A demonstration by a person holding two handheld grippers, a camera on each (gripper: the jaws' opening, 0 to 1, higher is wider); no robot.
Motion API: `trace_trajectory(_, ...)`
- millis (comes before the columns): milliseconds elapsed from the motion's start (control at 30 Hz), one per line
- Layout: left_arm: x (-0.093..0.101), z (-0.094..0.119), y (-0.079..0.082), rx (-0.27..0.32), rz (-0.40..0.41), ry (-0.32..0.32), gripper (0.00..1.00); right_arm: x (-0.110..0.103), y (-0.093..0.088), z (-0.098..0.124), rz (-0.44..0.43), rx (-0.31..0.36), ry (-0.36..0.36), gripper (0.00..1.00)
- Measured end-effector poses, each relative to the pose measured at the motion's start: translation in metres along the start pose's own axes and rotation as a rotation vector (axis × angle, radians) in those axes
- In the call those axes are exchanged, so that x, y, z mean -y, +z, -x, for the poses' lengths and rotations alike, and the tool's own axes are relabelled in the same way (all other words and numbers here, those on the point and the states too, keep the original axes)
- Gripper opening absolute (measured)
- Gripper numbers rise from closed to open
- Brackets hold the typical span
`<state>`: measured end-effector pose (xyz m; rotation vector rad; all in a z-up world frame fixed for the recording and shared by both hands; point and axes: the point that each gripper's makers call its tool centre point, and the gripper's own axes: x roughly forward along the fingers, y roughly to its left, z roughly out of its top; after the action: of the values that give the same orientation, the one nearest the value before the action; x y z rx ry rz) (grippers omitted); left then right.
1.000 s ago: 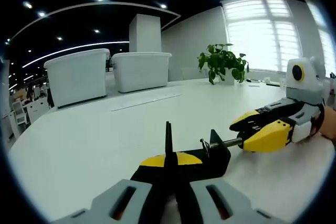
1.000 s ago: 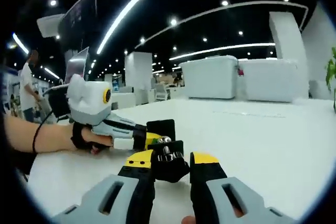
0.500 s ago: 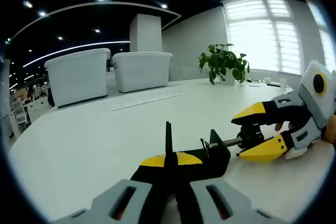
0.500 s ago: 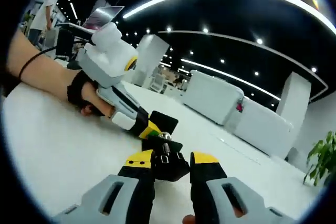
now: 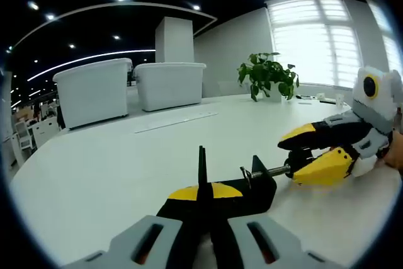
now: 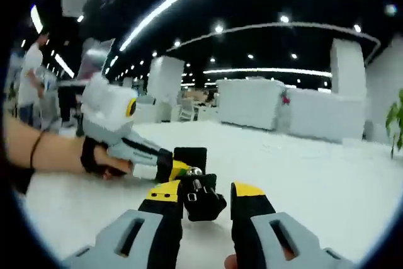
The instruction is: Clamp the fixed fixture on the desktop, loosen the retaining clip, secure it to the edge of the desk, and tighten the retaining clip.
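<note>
The black metal fixture (image 5: 249, 184) lies on the smooth white bench (image 5: 113, 174), left gripper (image 5: 203, 209) pinching its body, right gripper (image 6: 200, 201) clasping its threaded screw's knob (image 6: 201, 201) (pointing at the right gripper).

No legible text, label, brand, number or sign appears in either the left gripper view or the right gripper view.
</note>
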<state>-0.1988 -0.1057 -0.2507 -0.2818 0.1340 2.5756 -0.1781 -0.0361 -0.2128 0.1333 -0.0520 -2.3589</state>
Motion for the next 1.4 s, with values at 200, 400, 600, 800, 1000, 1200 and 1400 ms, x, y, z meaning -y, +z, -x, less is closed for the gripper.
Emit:
trace_trajectory(200,0.002,0.001,0.0,0.0,-0.003,-0.004,0.05,-0.024,-0.013,0.008,-0.238,-0.07,0.122,0.27)
trace_trajectory(400,0.001,0.0,0.0,0.0,-0.003,-0.006,0.05,-0.021,-0.005,0.013,-0.468,-0.044,0.196,0.29)
trace_trajectory(600,0.001,0.0,0.0,0.0,-0.003,-0.007,0.05,-0.007,-0.02,0.011,-0.557,-0.098,0.116,0.22)
trace_trajectory(800,0.001,-0.001,0.001,0.0,-0.003,-0.006,0.05,-0.005,-0.019,0.006,-0.558,-0.098,0.127,0.18)
trace_trajectory(1000,0.001,-0.001,0.001,0.003,-0.005,-0.005,0.05,-0.015,-0.012,0.008,-0.404,-0.053,0.129,0.11)
trace_trajectory(1200,0.001,-0.001,0.001,0.002,-0.004,-0.005,0.05,-0.021,-0.005,0.012,-0.204,0.002,0.106,0.09)
trace_trajectory(1400,0.001,-0.001,0.001,-0.002,0.002,-0.004,0.05,-0.027,-0.006,0.016,-0.208,0.007,0.115,0.1)
